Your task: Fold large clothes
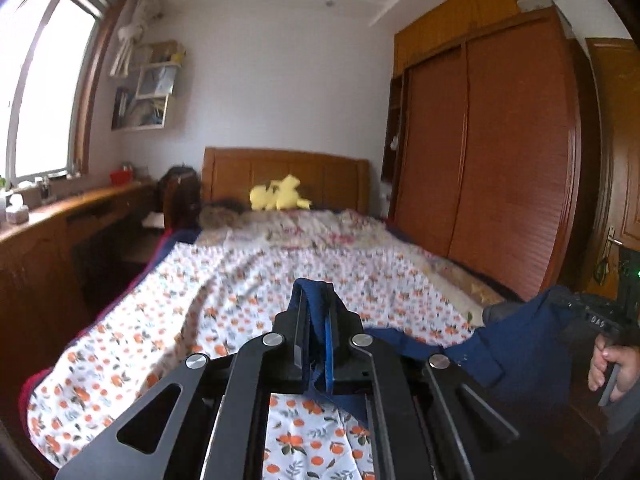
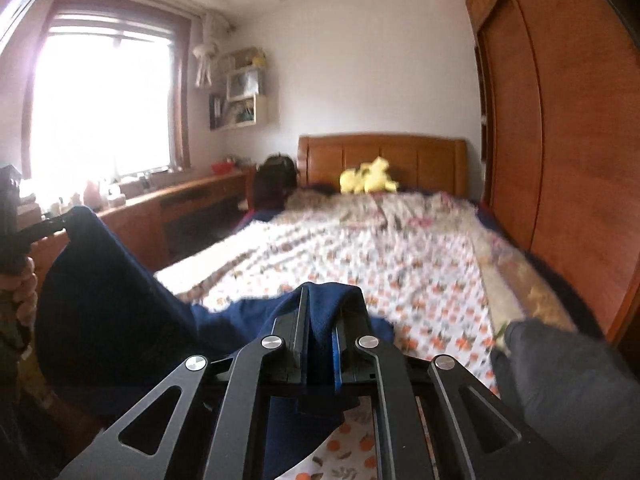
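Note:
A navy blue garment [image 1: 516, 344] hangs stretched between my two grippers above the foot of the bed. My left gripper [image 1: 314, 300] is shut on one edge of the navy cloth, which sticks up between its fingers. My right gripper [image 2: 332, 300] is shut on another edge of the same garment [image 2: 116, 300], which sags down to the left of it. In the left wrist view the right gripper [image 1: 588, 312] shows at the right edge with a hand on it. In the right wrist view the left gripper [image 2: 24, 224] shows at the left edge.
The bed [image 1: 280, 276] has an orange-flower sheet, a wooden headboard [image 1: 284, 172] and a yellow plush toy [image 1: 280, 198]. A wooden wardrobe [image 1: 492, 152] stands right of it, a low wooden counter [image 1: 60, 224] under the window on the left. A dark grey cloth [image 2: 560, 372] lies at right.

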A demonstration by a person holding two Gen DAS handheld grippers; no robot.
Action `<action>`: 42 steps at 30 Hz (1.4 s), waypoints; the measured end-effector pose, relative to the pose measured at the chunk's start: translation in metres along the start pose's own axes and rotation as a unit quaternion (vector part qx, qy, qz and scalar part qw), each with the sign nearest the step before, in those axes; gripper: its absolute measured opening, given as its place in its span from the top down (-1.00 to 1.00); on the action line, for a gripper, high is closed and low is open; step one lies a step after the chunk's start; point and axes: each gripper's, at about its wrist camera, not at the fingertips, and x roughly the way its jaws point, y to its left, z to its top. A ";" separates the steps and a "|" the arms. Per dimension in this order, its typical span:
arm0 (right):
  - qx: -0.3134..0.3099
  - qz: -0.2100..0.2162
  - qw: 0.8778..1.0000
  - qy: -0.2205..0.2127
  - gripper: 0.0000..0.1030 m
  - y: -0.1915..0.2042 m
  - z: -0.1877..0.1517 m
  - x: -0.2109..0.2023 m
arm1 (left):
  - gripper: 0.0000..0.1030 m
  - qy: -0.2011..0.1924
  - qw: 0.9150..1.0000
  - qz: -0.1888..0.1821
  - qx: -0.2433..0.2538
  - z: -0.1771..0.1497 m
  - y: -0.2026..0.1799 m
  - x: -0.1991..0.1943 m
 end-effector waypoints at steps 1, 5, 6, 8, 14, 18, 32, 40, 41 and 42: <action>0.000 0.002 1.000 -0.006 0.87 0.000 0.005 -0.007 | 0.92 -0.008 1.000 0.001 -0.001 0.006 0.000 -0.007; -0.013 -0.003 0.999 -0.045 0.88 0.000 0.030 -0.043 | 0.91 -0.043 0.999 0.002 -0.008 0.032 0.004 -0.042; -0.013 -0.003 0.998 -0.054 0.88 -0.001 0.035 -0.051 | 0.91 -0.049 0.999 0.003 -0.010 0.036 0.005 -0.048; -0.016 -0.010 0.997 -0.069 0.88 -0.005 0.043 -0.065 | 0.91 -0.067 0.998 0.011 -0.009 0.047 0.006 -0.063; -0.019 -0.029 0.998 -0.046 0.87 -0.021 0.037 -0.045 | 0.90 -0.041 0.999 0.025 -0.013 0.044 0.019 -0.042; -0.024 -0.028 0.999 -0.004 0.87 -0.024 0.017 -0.006 | 0.90 0.001 0.999 0.034 -0.018 0.020 0.033 0.004; -0.051 -0.025 0.991 0.119 0.85 -0.037 -0.047 0.141 | 0.89 0.128 0.991 0.033 0.001 -0.058 0.076 0.149; -0.014 -0.038 0.987 0.154 0.83 -0.063 -0.066 0.198 | 0.88 0.153 0.988 0.028 0.004 -0.074 0.100 0.210; -0.013 -0.042 0.986 0.158 0.82 -0.065 -0.069 0.204 | 0.87 0.156 0.987 0.026 0.004 -0.076 0.101 0.216; -0.010 -0.046 0.985 0.163 0.81 -0.068 -0.073 0.210 | 0.87 0.159 0.987 0.025 0.005 -0.078 0.102 0.220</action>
